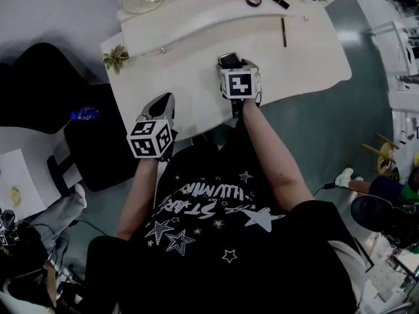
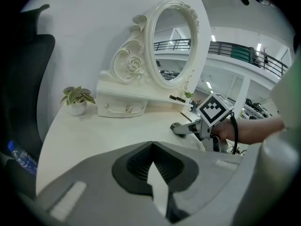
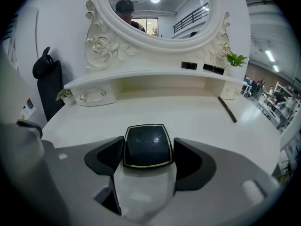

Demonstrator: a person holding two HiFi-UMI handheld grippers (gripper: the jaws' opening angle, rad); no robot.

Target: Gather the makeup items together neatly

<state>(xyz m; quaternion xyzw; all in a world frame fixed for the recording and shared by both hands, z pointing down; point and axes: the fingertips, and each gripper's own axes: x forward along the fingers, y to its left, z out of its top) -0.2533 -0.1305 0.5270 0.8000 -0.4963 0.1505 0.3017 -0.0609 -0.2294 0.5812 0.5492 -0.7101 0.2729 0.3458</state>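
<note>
Both bare forearms reach forward from the torso. Left gripper [image 1: 164, 101] sits nearer the body, jaws pressed together, nothing between. Right gripper [image 1: 230, 60] is further forward, jaws clamped on black compact [image 3: 147, 145].

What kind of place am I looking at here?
Probably a vanity station set up in a big open hall, not a bedroom: a white dressing table with an ornate oval mirror, a black compact in the right gripper, and a railed upper gallery behind.
</note>
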